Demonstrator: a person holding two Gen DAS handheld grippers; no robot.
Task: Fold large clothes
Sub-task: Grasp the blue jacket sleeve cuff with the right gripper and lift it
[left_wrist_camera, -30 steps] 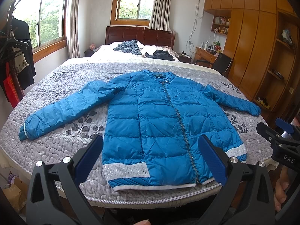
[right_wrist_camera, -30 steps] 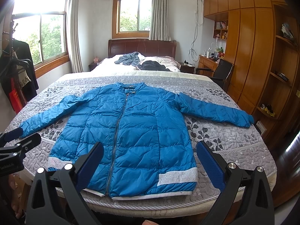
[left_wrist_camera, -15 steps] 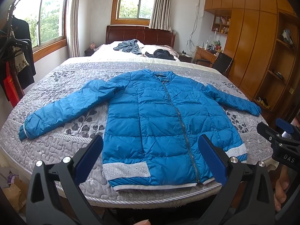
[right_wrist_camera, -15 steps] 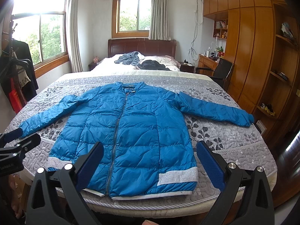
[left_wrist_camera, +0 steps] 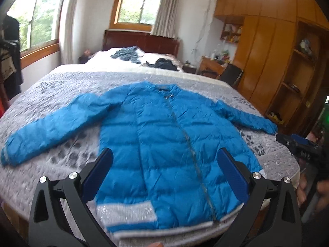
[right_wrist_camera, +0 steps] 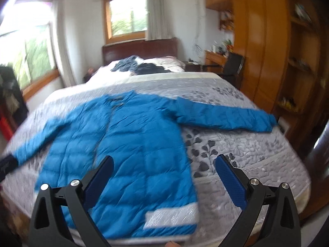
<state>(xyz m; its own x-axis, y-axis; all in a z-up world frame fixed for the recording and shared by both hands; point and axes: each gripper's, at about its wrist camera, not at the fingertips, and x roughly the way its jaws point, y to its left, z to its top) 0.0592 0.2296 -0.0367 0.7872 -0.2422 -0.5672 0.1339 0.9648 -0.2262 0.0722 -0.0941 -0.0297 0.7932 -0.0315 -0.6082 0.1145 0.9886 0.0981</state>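
A blue puffer jacket [left_wrist_camera: 164, 144] lies flat and zipped on the grey quilted bed [left_wrist_camera: 51, 94], sleeves spread out to both sides, hem toward me. My left gripper [left_wrist_camera: 164, 164] hangs open above the lower front of the jacket, nothing between its fingers. The right wrist view shows the same jacket [right_wrist_camera: 127, 144] left of centre, its right sleeve [right_wrist_camera: 226, 117] stretched across the quilt. Open and empty, my right gripper [right_wrist_camera: 163, 170] hovers over the jacket's right side and the bed [right_wrist_camera: 257, 154]. That right gripper [left_wrist_camera: 298, 146] also appears at the right edge of the left wrist view.
Two dark garments [left_wrist_camera: 144, 58] lie near the pillows by the headboard [left_wrist_camera: 141, 41]. Wooden wardrobes and shelves [left_wrist_camera: 277, 51] line the right wall, with a desk and chair [left_wrist_camera: 222, 70] beside the bed. Clothes hang on a rack [left_wrist_camera: 10, 57] at the left.
Both grippers have moved forward and closer to the bed, so the jacket looks larger; the right one has also swung rightward. The frames are now motion-blurred. The jacket has not moved.
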